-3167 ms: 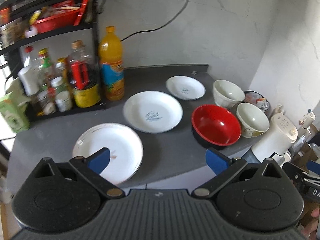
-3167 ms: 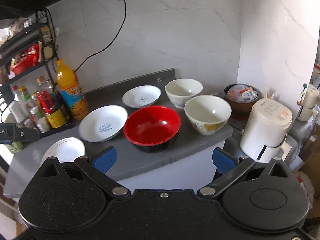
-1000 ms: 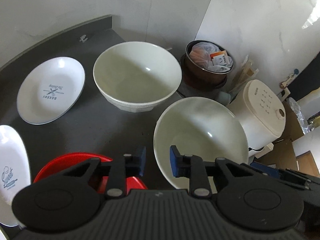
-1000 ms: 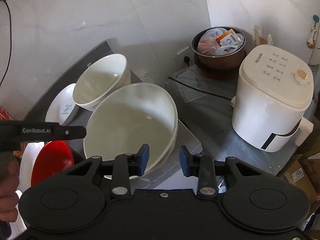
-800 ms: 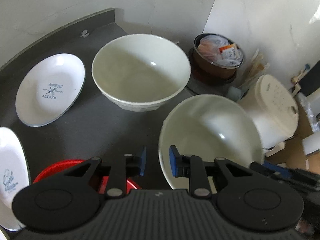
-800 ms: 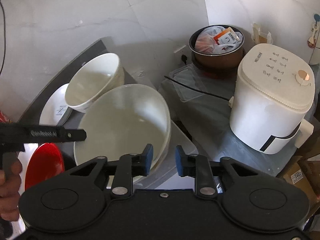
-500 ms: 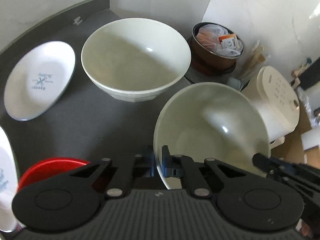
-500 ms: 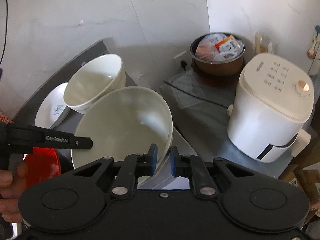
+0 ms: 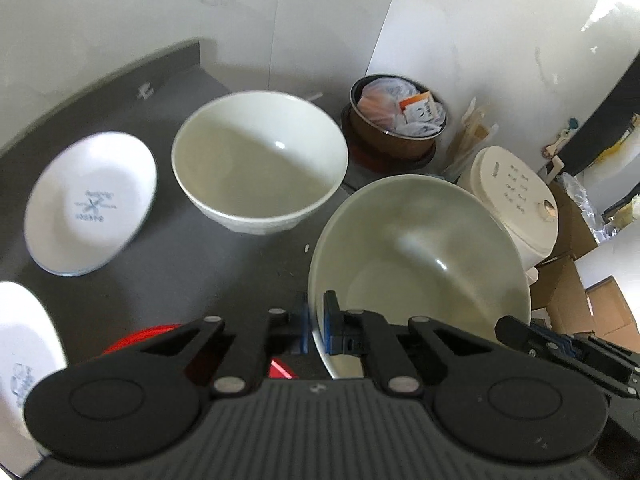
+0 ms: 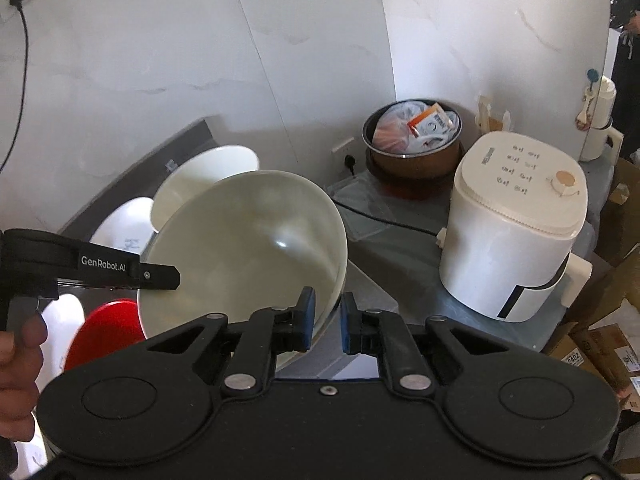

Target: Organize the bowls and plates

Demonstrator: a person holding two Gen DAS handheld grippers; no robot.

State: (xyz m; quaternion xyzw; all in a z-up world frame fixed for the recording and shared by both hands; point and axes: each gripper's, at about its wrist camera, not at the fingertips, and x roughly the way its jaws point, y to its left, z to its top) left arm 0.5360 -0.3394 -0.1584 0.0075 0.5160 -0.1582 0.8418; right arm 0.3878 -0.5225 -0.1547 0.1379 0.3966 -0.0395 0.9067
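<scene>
The left hand-held gripper [image 9: 315, 326] pinches the near rim of a big cream bowl [image 9: 420, 268]. Its two blue pads sit one on each side of the rim, pressed close. The right hand-held gripper [image 10: 325, 322] is at the other side of the same bowl [image 10: 244, 252]. One blue pad is inside the rim and one is outside, with a small gap between them — I cannot tell if they squeeze the bowl or just sit around it.

The bowl is tipped and sits at the right end of the dark grey worktop [image 9: 168, 248], close to its edge. I cannot tell if the bowl is off the worktop or not.

Just behind it stands a second cream bowl [image 9: 260, 164], upright and empty. To the left of that one lies a small white plate [image 9: 90, 204] with a blue mark in the middle. A bigger white plate [image 9: 24, 352] shows at the left edge. A red bowl [image 9: 140, 338] peeks out under the left hand-held gripper, right beside the held bowl.

Past the worktop, lower down, sits a brown pot [image 9: 396, 120] full of bags and packets, and a white cooker [image 9: 516, 208] with buttons on its lid. A person's hand [image 10: 18, 372] holds the handle of the left tool — it shows at the left edge of the right camera view.
</scene>
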